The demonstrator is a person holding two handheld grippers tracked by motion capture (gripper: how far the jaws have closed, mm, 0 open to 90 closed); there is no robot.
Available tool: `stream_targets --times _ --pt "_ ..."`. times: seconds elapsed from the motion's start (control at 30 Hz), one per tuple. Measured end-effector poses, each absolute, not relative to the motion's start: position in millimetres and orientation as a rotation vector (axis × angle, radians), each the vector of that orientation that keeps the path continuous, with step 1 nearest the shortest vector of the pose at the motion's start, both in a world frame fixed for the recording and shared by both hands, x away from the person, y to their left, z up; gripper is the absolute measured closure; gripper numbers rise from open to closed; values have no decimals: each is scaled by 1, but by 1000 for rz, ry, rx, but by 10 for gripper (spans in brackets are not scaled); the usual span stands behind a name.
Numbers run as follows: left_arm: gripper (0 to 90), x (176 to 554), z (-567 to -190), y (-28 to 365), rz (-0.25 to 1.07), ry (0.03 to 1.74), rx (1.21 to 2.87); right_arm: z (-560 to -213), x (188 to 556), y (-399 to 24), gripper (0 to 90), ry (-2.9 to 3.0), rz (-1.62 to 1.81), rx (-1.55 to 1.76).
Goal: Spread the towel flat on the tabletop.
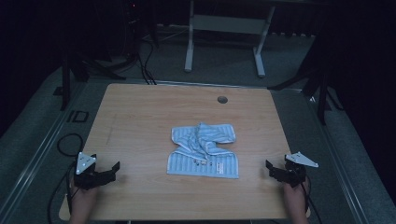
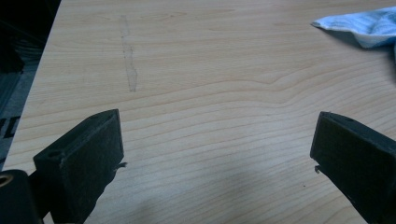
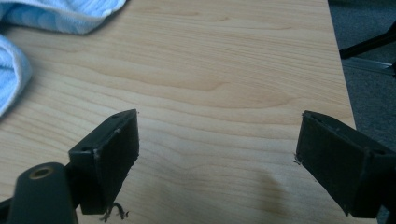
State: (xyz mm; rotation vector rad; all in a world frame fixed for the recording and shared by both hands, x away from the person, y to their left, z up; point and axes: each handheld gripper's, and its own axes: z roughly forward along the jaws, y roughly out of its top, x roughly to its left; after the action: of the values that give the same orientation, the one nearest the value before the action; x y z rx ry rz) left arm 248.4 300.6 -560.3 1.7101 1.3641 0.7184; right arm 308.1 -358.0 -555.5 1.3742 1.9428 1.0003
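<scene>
A crumpled blue-and-white striped cloth (image 1: pixel 204 149) lies in the middle of the wooden table (image 1: pixel 140 112). My left gripper (image 1: pixel 108 171) rests near the table's front left corner, jaws wide apart, nothing between them. Its own view has the open gripper (image 2: pixel 217 140) over bare wood, with a corner of the cloth (image 2: pixel 364 25) at top right. My right gripper (image 1: pixel 273 170) sits at the front right edge, also open and empty. In the right gripper view the jaws of that gripper (image 3: pixel 217 137) frame bare wood, and the cloth (image 3: pixel 60 14) lies at upper left.
A round cable hole (image 1: pixel 222 99) is set near the table's far edge. Black cables (image 1: pixel 70 140) loop on the floor at the left. A white table frame (image 1: pixel 224 28) stands beyond, with dark stand legs (image 1: pixel 322 88) at the right. The room is dim.
</scene>
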Motion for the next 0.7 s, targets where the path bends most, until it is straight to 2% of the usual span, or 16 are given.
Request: stream_targets --times 0.23,0.33,0.57,0.63,0.67,0.7 --pt "24 248 -560 302 693 1358 1700 -555 307 -358 131 1969 1032 1350" --pt "25 248 -561 300 708 1428 1743 -555 305 -358 131 1961 1023 1357" --pt "25 246 -557 296 710 1400 1768 -553 308 -355 132 2066 1018 1330" --pt "25 248 -555 292 686 1382 1779 -551 309 -352 135 2103 1012 1317" --pt "25 251 -552 287 589 1361 1800 -549 311 -348 137 2167 1002 1292" --pt "25 251 -552 287 589 1361 1800 -549 311 -348 137 2167 1002 1292"
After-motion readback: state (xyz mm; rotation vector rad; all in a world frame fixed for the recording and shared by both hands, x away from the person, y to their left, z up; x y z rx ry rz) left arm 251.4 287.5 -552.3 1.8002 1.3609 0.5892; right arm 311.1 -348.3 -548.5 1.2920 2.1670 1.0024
